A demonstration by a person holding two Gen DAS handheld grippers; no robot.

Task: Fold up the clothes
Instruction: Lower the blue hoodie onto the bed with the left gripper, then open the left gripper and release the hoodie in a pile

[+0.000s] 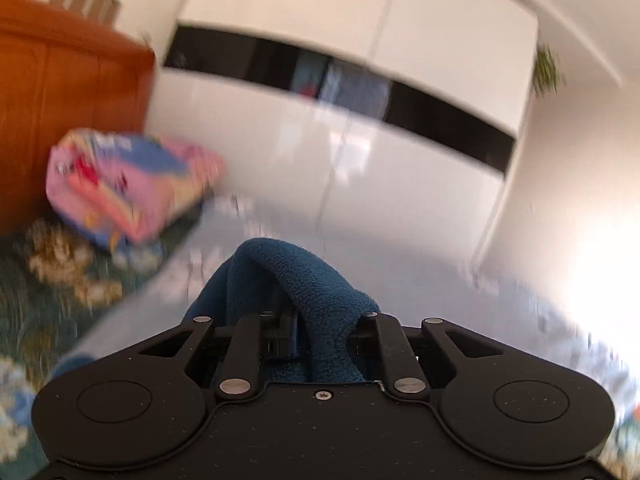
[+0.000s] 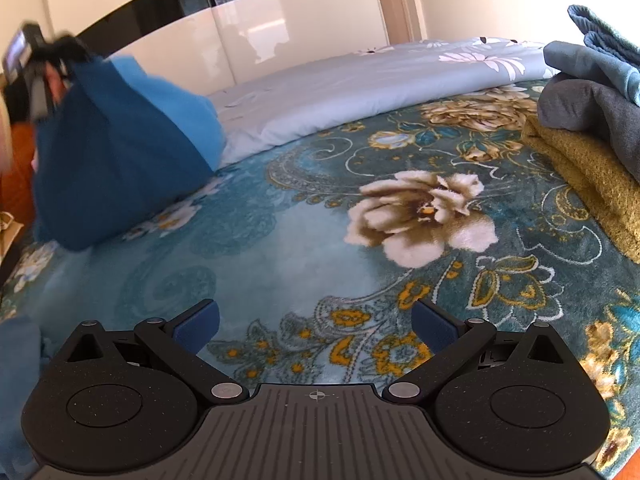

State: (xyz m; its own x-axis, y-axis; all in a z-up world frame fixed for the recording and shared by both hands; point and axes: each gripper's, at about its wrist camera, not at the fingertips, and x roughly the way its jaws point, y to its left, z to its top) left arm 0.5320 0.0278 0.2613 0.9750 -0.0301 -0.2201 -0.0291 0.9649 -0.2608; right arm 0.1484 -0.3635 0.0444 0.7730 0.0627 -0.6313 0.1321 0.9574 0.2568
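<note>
A blue fleece garment (image 1: 304, 280) is pinched between the jaws of my left gripper (image 1: 320, 336), bunched over the fingers and hiding the pads. In the right wrist view the same garment (image 2: 120, 140) hangs lifted off the bed at the left, held from above by the left gripper (image 2: 44, 64), its lower edge brushing the blanket. My right gripper (image 2: 316, 320) hovers low over the teal floral blanket (image 2: 280, 248), its blue pads (image 2: 198, 326) wide apart with nothing between them.
A stack of folded clothes, grey (image 2: 592, 112) over mustard yellow (image 2: 592, 184), lies at the right. A pale floral duvet (image 2: 360, 84) lies beyond. A pink and blue folded pile (image 1: 128, 196) sits by an orange wooden headboard (image 1: 60, 120). White glossy wardrobes (image 1: 360, 80) stand behind.
</note>
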